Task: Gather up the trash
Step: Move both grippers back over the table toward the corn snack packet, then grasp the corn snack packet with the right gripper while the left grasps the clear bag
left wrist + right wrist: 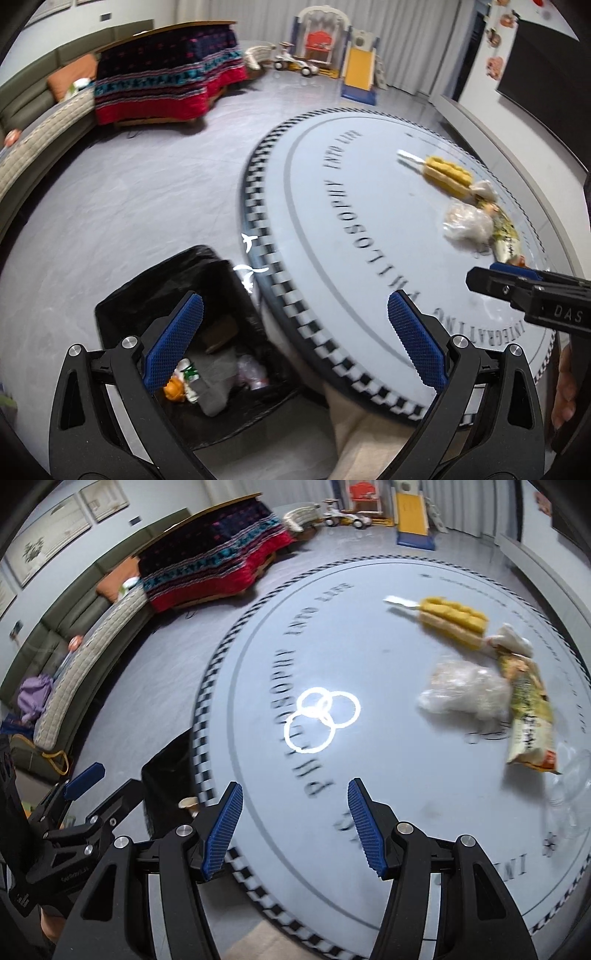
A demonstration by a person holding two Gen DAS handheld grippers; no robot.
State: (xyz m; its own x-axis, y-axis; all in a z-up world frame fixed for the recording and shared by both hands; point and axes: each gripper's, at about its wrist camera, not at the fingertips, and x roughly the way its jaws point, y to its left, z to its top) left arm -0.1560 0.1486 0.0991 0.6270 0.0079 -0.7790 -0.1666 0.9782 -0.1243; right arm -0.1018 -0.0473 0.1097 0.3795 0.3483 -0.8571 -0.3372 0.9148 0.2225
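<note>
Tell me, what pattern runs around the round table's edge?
A black-and-white checkered band rings the table; the right wrist view shows it best.

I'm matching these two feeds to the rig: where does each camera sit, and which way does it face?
Left wrist: on the left gripper, angled down at the black-lined bin and table edge; its open fingers and the right gripper show.
Right wrist: on the right gripper, angled down across the table; its open fingers and the left gripper show.
Shared: table, yellow wrapper, clear bag, snack packet.
</note>
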